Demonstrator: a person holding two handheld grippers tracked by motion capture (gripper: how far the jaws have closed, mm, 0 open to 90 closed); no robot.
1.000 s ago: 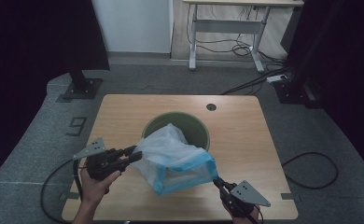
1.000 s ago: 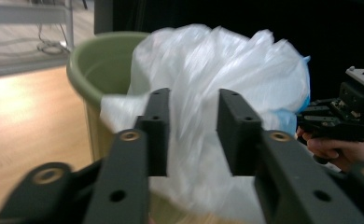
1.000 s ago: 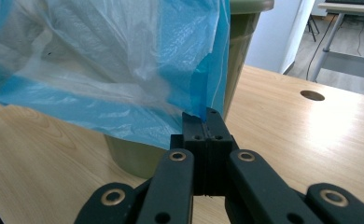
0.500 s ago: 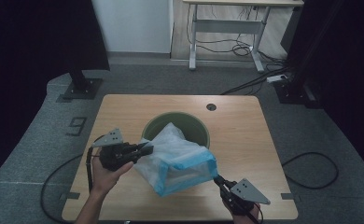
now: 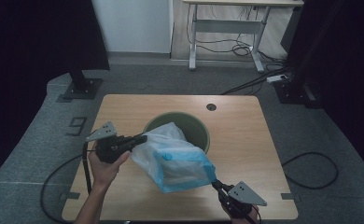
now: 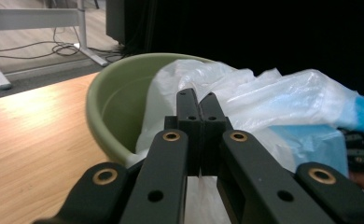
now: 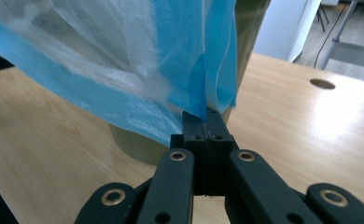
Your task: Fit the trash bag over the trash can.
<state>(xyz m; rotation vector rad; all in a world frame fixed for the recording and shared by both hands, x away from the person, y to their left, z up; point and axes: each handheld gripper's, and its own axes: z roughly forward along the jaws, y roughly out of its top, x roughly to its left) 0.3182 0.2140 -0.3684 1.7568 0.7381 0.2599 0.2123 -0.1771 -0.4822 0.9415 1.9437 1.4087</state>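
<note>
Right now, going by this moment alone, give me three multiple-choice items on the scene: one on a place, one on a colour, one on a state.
1. Where does the plastic bag hang?
A. Stretched between the two grippers, partly over the green bin
B. Flat on the floor
C. Folded inside the bin

2. What colour is the bag's band?
A. Red
B. Blue
C. Yellow

3. How does the right gripper stand?
A. Wide open, clear of the bag
B. Lying on the table
C. Shut on the bag's edge

Answers: 1 A, since the high view shows the left gripper and the right one at opposite ends; 2 B, the band is blue in all views; 3 C, its jaws are pressed together on the blue edge.
</note>
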